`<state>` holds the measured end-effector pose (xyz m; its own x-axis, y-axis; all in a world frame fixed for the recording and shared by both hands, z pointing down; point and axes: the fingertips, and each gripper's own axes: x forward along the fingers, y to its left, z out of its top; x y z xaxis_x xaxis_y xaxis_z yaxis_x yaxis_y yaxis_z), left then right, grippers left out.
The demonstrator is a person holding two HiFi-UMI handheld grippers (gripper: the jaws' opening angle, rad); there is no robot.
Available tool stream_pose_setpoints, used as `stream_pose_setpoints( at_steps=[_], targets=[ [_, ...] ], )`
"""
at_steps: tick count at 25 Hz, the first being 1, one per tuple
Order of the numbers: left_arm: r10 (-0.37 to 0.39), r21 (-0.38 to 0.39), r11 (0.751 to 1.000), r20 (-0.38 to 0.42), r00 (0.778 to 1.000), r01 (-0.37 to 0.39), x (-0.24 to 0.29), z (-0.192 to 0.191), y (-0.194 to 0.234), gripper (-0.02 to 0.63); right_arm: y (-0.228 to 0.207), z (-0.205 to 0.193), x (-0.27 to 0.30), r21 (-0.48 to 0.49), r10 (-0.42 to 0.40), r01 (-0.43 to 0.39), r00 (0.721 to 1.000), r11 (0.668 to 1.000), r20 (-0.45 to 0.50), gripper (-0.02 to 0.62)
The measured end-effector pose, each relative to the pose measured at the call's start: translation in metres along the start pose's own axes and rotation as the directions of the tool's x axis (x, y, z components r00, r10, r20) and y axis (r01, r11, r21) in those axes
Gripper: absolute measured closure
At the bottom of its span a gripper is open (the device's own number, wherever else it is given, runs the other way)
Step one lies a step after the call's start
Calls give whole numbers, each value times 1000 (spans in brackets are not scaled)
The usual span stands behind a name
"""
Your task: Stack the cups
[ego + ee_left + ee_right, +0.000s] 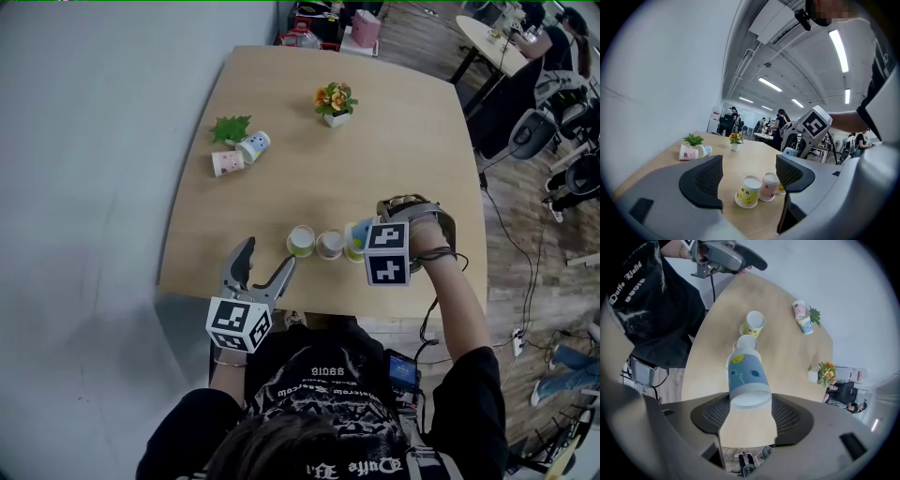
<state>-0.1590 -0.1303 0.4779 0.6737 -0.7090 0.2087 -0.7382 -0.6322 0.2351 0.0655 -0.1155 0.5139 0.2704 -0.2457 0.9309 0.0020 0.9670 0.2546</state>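
Observation:
Near the table's front edge a yellow cup and a pink cup stand upside down, side by side. To their right my right gripper points steeply down, shut on a blue cup near its base. A sliver of another yellowish cup shows below it; whether they touch I cannot tell. My left gripper hangs open and empty at the front edge, short of the yellow cup.
At the back left a pink cup and a blue cup lie on their sides beside a small green plant. A flower pot stands at the back. The table ends close behind the row. Chairs and people are at the right.

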Motion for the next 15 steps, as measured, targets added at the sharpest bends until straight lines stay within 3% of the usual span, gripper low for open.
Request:
stream_pose_setpoints(
  at_steps=[6,15],
  targets=[
    [11,-28,1000,8,1000,-10,-2,-2,8,241,0,6,-4,21,34,-34,999,999,-13,307],
    [14,-61,998,18,1000,-13,-8,-8,16,241,9,28,-11,31,89,-91,994,995,65,313]
  ],
)
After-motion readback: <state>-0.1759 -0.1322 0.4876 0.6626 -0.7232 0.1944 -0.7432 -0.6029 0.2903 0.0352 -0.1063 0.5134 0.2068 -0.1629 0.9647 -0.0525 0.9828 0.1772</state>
